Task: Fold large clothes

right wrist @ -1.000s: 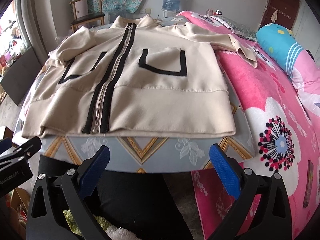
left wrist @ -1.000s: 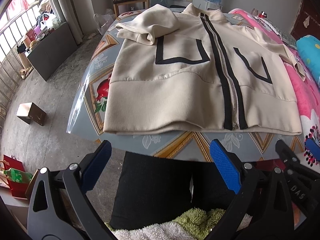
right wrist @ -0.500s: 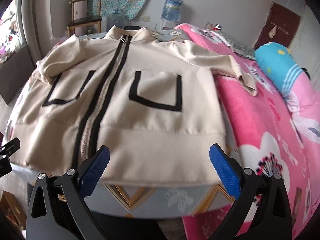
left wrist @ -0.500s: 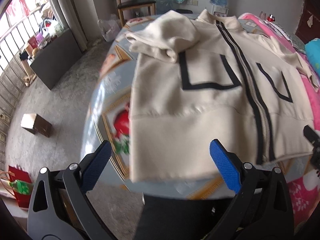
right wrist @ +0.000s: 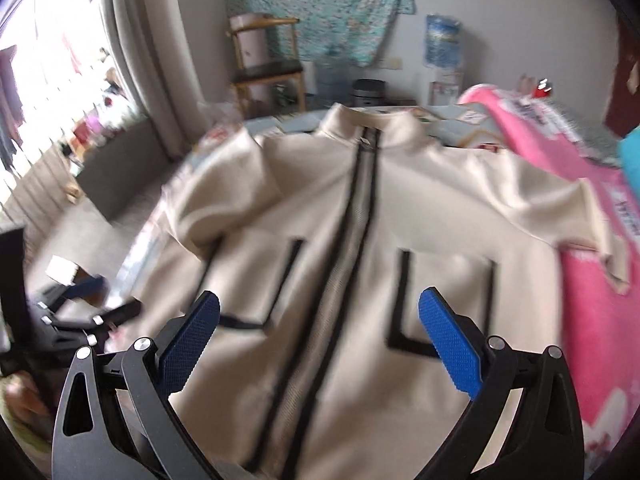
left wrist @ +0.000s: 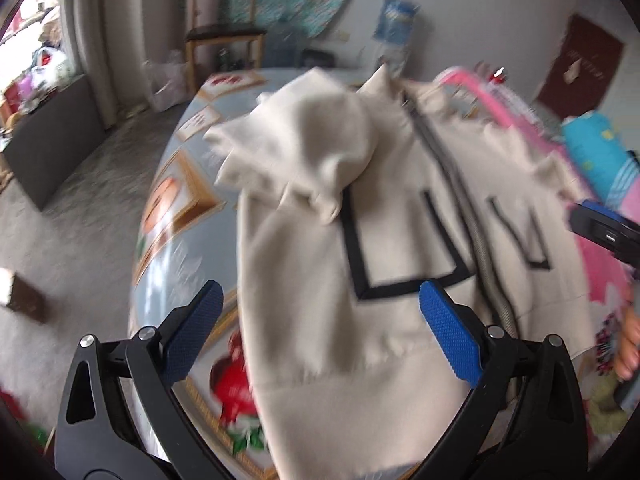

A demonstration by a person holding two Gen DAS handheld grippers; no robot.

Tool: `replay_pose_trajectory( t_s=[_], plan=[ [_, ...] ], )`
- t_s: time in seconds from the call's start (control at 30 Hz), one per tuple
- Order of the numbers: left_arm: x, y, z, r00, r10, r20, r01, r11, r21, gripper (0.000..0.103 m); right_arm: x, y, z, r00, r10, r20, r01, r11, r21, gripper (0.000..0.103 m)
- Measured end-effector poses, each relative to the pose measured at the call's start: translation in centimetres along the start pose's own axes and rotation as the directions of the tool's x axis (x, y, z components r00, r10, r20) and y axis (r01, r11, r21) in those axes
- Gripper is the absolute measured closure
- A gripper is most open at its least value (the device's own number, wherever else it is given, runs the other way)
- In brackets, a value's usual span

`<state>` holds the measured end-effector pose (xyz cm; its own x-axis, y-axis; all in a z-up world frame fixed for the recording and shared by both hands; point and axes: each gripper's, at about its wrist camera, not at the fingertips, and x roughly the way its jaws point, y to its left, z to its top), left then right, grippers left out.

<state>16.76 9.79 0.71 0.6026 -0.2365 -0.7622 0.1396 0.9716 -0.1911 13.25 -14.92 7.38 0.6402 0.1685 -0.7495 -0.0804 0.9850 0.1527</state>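
Note:
A cream zip-up jacket (left wrist: 320,288) with black trim and black-outlined pockets lies front-up and flat on a bed; it also fills the right wrist view (right wrist: 340,280). Its left sleeve (left wrist: 304,148) is bunched and folded back over the left chest. Its right sleeve (right wrist: 576,216) stretches out onto the pink blanket. My left gripper (left wrist: 320,328) is open and empty above the jacket's lower left part. My right gripper (right wrist: 320,332) is open and empty above the lower front, near the zip (right wrist: 348,264).
The bed has a patterned blue-grey sheet (left wrist: 180,216) and a pink blanket (right wrist: 600,320) on the right. A wooden chair (right wrist: 268,68), a water bottle (right wrist: 442,40), a dark cabinet (left wrist: 48,136) and a small box (left wrist: 20,292) on the floor stand around it.
Both grippers have moved forward from beyond the bed's near edge to above the jacket. The jacket has not moved. Both grippers stay open.

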Motion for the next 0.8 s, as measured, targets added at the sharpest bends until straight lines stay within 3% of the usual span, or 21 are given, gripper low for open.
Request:
replay_pose_trajectory(
  t_s=[0.13, 0.23, 0.43, 0.47, 0.5, 0.57, 0.67, 0.73, 0.8],
  plan=[
    [1.3, -0.2, 2.2, 1.000, -0.006, 0.016, 0.005, 0.999, 0.033, 0.008, 4.3, 0.0, 2.1, 0.987, 0.143, -0.072, -0.135, 0.986, 0.100, 0.006],
    [3.5, -0.4, 3.7, 0.999, -0.035, -0.006, 0.035, 0.999, 0.041, 0.008, 6.6, 0.0, 2.4, 0.974, 0.204, -0.103, -0.185, 0.968, 0.170, 0.006],
    [8.9, -1.1, 5.6, 0.994, 0.089, -0.070, -0.082, 0.991, 0.104, 0.008, 9.8, 0.4, 2.1, 0.960, 0.241, -0.146, -0.207, 0.955, 0.211, 0.009],
    [9.6, -1.5, 5.8, 0.991, 0.114, -0.076, -0.104, 0.986, 0.130, 0.017, 10.1, 0.4, 2.0, 0.959, 0.240, -0.150, -0.206, 0.955, 0.213, 0.010],
    [10.1, -1.7, 5.9, 0.988, 0.130, -0.084, -0.117, 0.982, 0.151, 0.037, 10.2, 0.3, 1.9, 0.960, 0.237, -0.152, -0.202, 0.956, 0.213, 0.010],
    [11.0, -1.9, 6.1, 0.976, 0.189, -0.111, -0.165, 0.967, 0.193, 0.062, 10.1, -0.1, 1.9, 0.961, 0.232, -0.153, -0.196, 0.956, 0.219, 0.011],
    [10.3, -1.6, 7.6, 0.977, 0.183, -0.108, -0.158, 0.965, 0.208, 0.090, 9.9, -1.2, 1.8, 0.963, 0.227, -0.144, -0.189, 0.953, 0.235, 0.014],
    [8.8, -1.1, 9.3, 0.988, 0.119, -0.100, -0.101, 0.981, 0.167, 0.092, 9.6, -1.9, 2.0, 0.966, 0.221, -0.133, -0.184, 0.951, 0.247, 0.015],
    [5.9, 0.1, 12.1, 0.998, -0.047, -0.051, 0.049, 0.997, 0.054, 0.093, 9.3, -2.5, 1.9, 0.968, 0.219, -0.123, -0.181, 0.948, 0.260, 0.016]
  ],
)
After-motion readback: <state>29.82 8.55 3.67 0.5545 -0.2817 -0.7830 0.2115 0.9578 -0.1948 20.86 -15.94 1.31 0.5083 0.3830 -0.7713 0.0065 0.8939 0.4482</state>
